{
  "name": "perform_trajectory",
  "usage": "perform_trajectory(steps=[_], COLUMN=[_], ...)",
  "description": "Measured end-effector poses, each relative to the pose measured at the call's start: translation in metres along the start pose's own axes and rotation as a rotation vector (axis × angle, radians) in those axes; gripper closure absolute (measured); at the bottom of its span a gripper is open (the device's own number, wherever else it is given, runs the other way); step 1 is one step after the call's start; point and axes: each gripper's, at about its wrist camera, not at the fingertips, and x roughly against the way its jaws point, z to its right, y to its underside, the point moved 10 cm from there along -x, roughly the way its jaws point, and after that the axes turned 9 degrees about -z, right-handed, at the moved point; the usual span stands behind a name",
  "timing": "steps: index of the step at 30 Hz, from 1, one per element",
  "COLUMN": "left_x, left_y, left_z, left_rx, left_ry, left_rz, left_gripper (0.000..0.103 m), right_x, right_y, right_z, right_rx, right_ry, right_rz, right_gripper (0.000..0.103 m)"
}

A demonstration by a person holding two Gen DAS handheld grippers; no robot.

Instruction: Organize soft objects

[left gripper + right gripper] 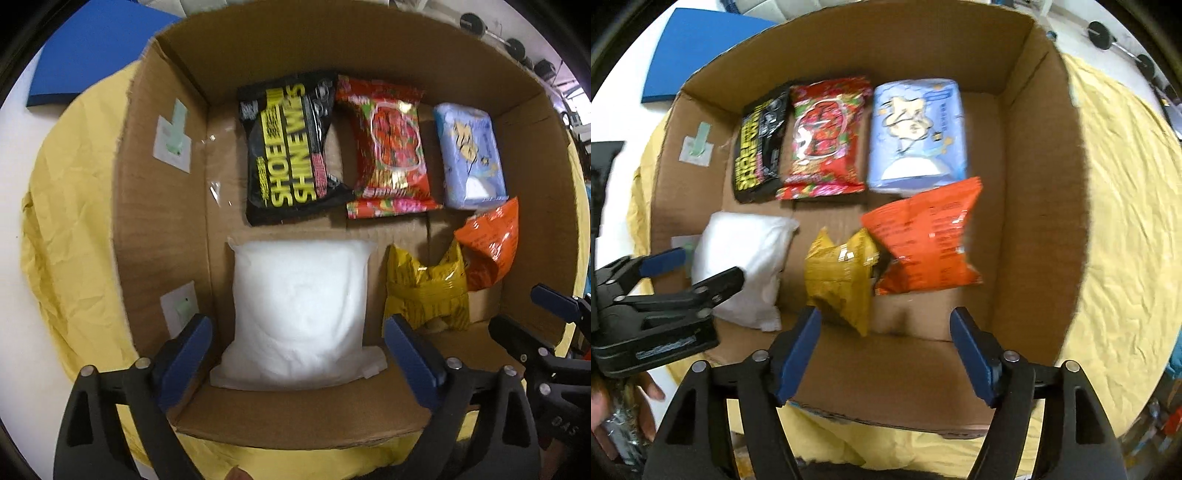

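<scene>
Two hand-held grippers hang over an open cardboard box [159,229] resting on a crumpled yellow cloth [70,221]; the left gripper [297,336] is spread wide and empty, its blue fingers [188,350] straddling a white pillow pack [299,314] at the box's near left without touching it; the right gripper [886,350] is likewise wide and empty, poised above the near wall, in front of a yellow snack bag [840,277]; beside that bag, overlapping its corner, lies an orange bag [927,240] with small print too blurred to read; along the far wall sit three packs in a row: a black pouch [291,151] lettered in yellow "SHOE WIPES", seen upside down, a red sweets packet [391,147] whose writing cannot be made out, and a pale blue tissue pack [469,155] with a cartoon figure; two taped white labels [173,136] cling to the left inner wall; a blue board [88,51] lies on the white table beyond the cloth; dumbbells [1104,35] show at the far right; nothing lies between either gripper and the packs beneath.
</scene>
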Motion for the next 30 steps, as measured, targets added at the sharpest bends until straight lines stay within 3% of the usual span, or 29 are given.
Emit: perform_trajectory(steps=[2,6,17,21,30], left_x=[0.006,0.018,0.071,0.100,0.190], left_y=[-0.004,-0.007,0.026,0.037,0.086], left_z=[-0.003,-0.005,-0.001,0.004,0.020], left_rx=[0.010,0.032,0.043,0.054,0.050], left_ry=[0.006,0.030,0.023,0.029,0.036], left_rz=[0.014,0.056,0.161,0.235,0.426], left_gripper=[0.005,0.003,0.002,0.002,0.002], right_x=[0.005,0.006,0.023,0.031,0.115], right_y=[-0.003,-0.002,-0.001,0.006,0.056], right_z=[0.007,0.018,0.026,0.026,0.031], right_rx=[-0.011,-0.027,-0.066,-0.072,-0.078], right_ry=[0.022,0.058,0.095,0.096,0.066], right_rz=[0.011,0.041,0.109,0.128,0.279], right_gripper=[0.011,0.001,0.000,0.000,0.000])
